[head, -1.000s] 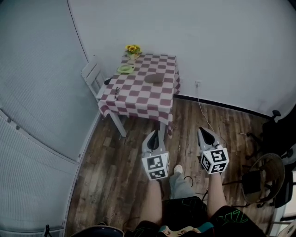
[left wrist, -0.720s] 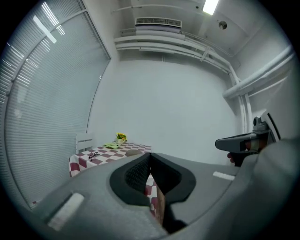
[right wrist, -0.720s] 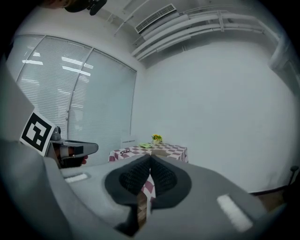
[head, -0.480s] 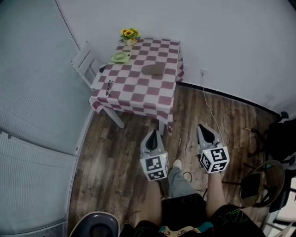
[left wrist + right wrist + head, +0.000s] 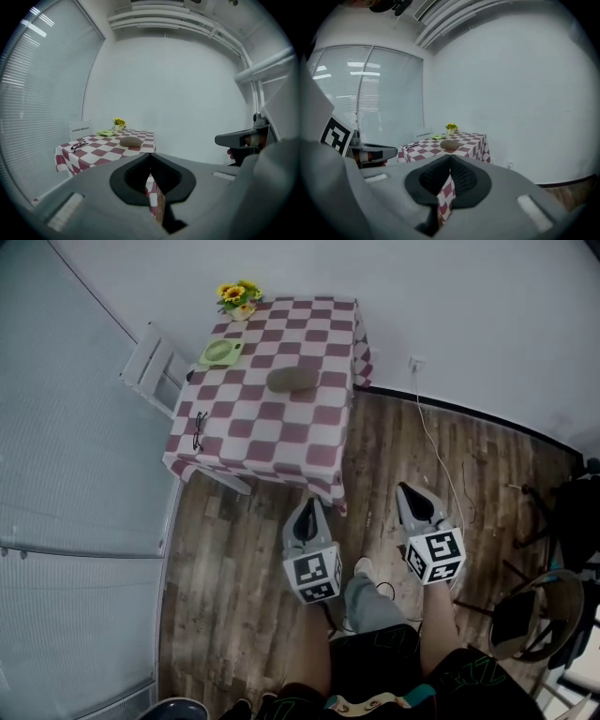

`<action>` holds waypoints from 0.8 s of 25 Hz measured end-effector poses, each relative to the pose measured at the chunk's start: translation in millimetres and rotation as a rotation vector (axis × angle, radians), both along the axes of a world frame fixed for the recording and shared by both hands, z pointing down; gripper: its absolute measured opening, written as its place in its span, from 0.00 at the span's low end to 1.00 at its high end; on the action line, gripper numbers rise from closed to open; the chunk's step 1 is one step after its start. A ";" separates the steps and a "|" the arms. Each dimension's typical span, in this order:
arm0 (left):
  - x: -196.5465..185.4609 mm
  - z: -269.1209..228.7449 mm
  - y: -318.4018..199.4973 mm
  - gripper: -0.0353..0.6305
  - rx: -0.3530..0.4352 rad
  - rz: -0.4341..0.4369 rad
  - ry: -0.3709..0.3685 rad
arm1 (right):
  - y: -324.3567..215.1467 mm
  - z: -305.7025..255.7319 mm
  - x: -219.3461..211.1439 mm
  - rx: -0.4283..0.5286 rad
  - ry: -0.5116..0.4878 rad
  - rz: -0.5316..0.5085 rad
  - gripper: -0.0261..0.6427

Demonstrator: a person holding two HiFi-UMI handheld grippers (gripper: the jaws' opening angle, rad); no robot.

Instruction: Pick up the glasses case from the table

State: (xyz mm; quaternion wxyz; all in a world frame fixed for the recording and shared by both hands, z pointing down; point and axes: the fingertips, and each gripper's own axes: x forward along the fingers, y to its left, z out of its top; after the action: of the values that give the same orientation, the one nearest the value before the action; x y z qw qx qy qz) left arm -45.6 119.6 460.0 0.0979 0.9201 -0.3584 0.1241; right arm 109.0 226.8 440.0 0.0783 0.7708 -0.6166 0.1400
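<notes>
Standing back from the checked table point(image 5: 281, 437), a person point(image 5: 375, 662) holds the left claw point(image 5: 310, 510) and right claw point(image 5: 409, 493) over the wood floor point(image 5: 234, 559), both pressed together and empty; the glasses case point(image 5: 290, 379) lies near the table's middle, well apart from them

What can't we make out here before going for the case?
- Case: too small in every view to show its seam or hinge side.
- Glasses: tiny in the head view; folded or open unclear.
- Table legs: mostly hidden by the cloth, head view.
- Chair: partly behind the table, head view.
- Table front: covered by the left gripper's own jaws in its view.
</notes>
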 end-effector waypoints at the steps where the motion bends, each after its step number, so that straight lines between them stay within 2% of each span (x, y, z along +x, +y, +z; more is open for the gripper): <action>1: 8.4 -0.8 -4.3 0.07 0.002 -0.001 -0.004 | -4.7 0.3 9.2 0.002 -0.004 -0.001 0.04; 7: 51.0 -27.0 -27.3 0.07 0.053 -0.015 0.021 | -32.4 -20.2 57.6 0.047 0.002 -0.012 0.04; 14: 64.1 -63.9 -54.9 0.07 0.121 -0.057 0.047 | -62.2 -54.0 77.0 0.116 0.028 -0.062 0.04; 20: 72.8 -64.7 -78.7 0.07 0.134 -0.087 0.045 | -85.9 -54.4 90.2 0.125 0.031 -0.092 0.04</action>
State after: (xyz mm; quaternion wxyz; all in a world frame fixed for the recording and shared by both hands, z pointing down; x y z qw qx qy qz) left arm 27.2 40.9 395.4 0.0492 0.9107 -0.4034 0.0748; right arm 199.2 140.9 385.6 0.0459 0.7471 -0.6576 0.0853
